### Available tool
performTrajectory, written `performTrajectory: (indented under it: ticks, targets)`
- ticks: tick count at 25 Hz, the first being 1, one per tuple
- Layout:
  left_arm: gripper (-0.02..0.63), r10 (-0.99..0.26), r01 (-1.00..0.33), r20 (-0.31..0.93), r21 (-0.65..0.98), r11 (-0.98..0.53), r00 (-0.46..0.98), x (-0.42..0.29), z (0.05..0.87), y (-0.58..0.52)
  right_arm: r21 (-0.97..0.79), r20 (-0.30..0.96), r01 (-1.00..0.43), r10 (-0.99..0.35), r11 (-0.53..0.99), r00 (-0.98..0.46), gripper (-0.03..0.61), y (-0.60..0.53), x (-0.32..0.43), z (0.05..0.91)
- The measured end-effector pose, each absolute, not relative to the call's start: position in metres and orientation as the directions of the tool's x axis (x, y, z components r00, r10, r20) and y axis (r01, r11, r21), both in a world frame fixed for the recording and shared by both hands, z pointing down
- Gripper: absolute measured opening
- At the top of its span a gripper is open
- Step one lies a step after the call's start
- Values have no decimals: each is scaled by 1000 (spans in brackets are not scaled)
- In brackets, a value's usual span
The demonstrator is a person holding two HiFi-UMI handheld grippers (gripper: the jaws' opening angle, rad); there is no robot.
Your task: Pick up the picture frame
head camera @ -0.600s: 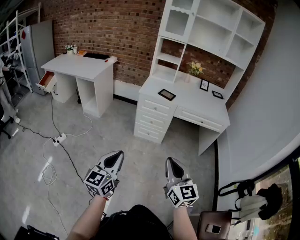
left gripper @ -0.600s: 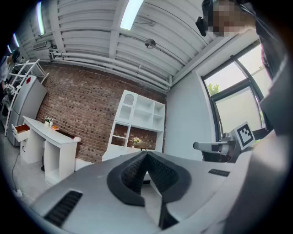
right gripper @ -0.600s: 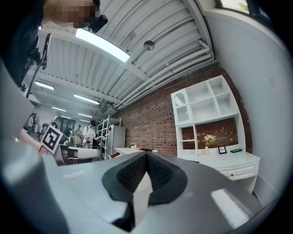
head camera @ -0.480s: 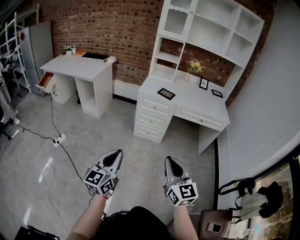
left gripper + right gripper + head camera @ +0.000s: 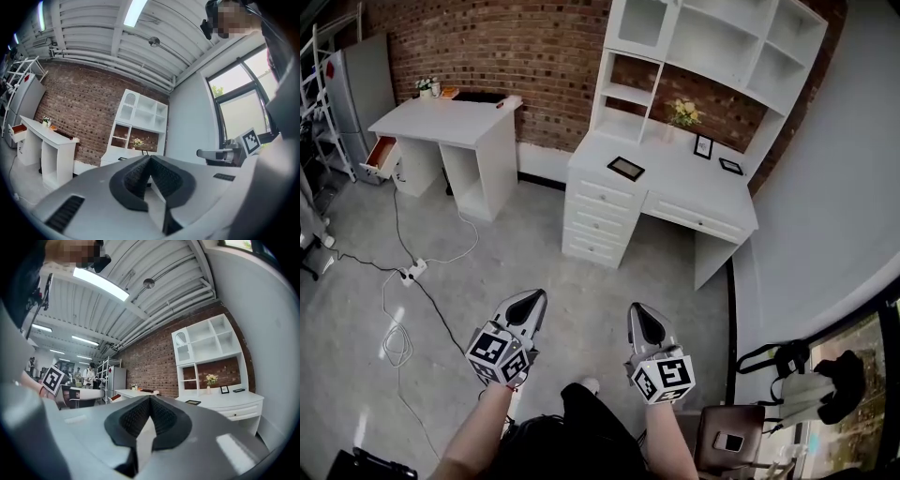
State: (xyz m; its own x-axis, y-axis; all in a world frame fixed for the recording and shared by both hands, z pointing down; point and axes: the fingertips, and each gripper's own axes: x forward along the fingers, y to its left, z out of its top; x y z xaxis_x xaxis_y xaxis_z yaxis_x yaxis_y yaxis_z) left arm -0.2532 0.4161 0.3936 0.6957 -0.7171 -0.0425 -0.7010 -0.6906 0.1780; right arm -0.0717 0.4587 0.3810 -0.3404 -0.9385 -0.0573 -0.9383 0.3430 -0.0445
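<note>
A black picture frame [image 5: 626, 168] lies flat on the white hutch desk [image 5: 675, 192], near its left end; the right gripper view shows the same frame [image 5: 192, 402] small and far off. A second frame [image 5: 703, 145] stands further back and a third [image 5: 731, 166] lies flat at the right. My left gripper [image 5: 534, 298] and right gripper [image 5: 637, 309] hang side by side over the floor, well short of the desk, both pointing towards it. The left jaws [image 5: 150, 158] are shut and hold nothing, and the right jaws [image 5: 150, 398] stand the same.
A vase of flowers [image 5: 682, 113] stands by the hutch shelves. A second white desk [image 5: 450, 122] with an open drawer [image 5: 380, 155] is at the left. Cables and a power strip [image 5: 412, 272] lie on the floor. A chair with a phone [image 5: 727, 441] is at the lower right.
The whole view has shifted towards the hutch desk, which looks a little nearer. A shoe tip now shows between my arms. Both grippers keep their pose and stay shut.
</note>
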Motion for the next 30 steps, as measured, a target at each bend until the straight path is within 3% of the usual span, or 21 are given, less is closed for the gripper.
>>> performTrajectory:
  ticks: [30]
  targets:
    - [-2,-762,-756,11,135,-640,647,-157,417,184,-97,23,-951,-955,293,-297,3,239,46,428]
